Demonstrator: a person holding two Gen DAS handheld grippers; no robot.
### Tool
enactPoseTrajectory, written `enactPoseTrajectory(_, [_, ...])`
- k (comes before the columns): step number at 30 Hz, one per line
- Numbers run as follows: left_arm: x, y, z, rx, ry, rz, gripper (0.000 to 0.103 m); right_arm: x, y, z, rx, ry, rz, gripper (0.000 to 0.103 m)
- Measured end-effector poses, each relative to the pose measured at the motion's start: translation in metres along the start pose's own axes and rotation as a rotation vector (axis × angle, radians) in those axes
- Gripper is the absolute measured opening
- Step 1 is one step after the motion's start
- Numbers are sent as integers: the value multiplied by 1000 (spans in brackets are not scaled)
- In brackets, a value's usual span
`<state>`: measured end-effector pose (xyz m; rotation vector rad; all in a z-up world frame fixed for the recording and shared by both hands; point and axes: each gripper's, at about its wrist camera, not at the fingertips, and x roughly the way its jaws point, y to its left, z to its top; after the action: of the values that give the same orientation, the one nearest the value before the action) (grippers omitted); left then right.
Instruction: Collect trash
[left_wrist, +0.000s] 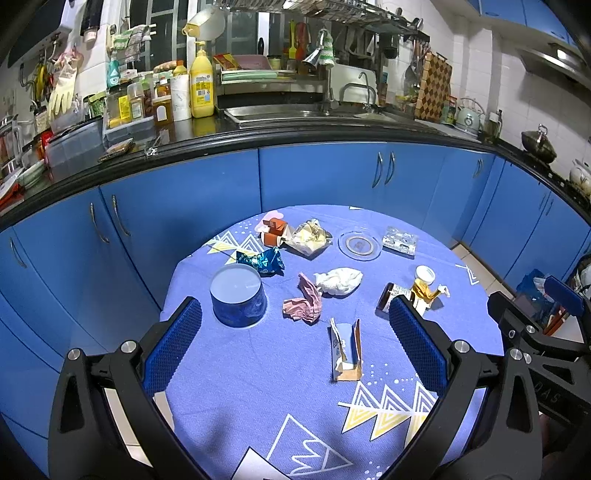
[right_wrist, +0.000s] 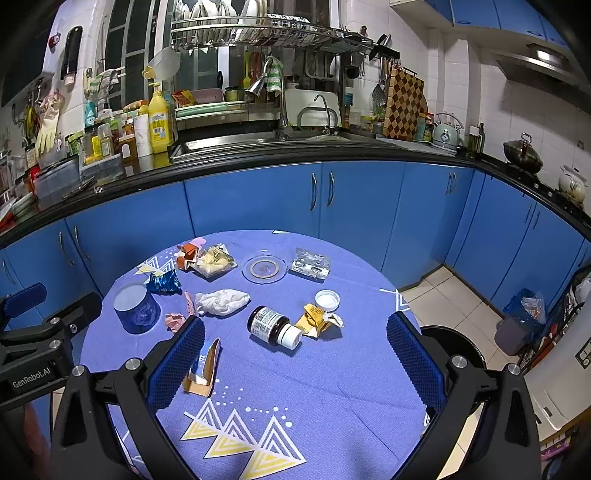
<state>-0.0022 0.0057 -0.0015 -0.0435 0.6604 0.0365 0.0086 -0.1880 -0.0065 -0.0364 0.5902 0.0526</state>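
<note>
Trash lies on a round table with a blue cloth (left_wrist: 280, 384). My left gripper (left_wrist: 295, 334) hovers open over the near side, with a torn carton (left_wrist: 346, 350) between its fingers' lines and pink crumpled paper (left_wrist: 304, 304) and a white tissue (left_wrist: 338, 281) beyond. A blue foil wrapper (left_wrist: 262, 260) sits further back. My right gripper (right_wrist: 295, 356) is also open and empty. In front of it lies a brown bottle (right_wrist: 273, 326) on its side, beside a yellow wrapper (right_wrist: 317, 319) and a white cap (right_wrist: 327, 300). The carton (right_wrist: 203, 365) is by its left finger.
A blue can (left_wrist: 238, 301) stands at the table's left. At the back lie a glass dish (left_wrist: 360, 243), a blister pack (left_wrist: 399, 240), an orange box (left_wrist: 273, 230) and a yellowish wrapper (left_wrist: 308, 236). On the floor are a bin with a blue bag (right_wrist: 517, 325) and a black stool (right_wrist: 450, 339).
</note>
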Motion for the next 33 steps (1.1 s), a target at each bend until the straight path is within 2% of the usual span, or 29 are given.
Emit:
enactPoseTrajectory(26, [2, 1, 1, -6, 11, -9, 100, 1, 4, 2, -8, 6, 2, 97])
enactPoseTrajectory(33, [17, 4, -4, -16, 33, -17, 100, 19, 0, -5, -4, 36, -5, 97])
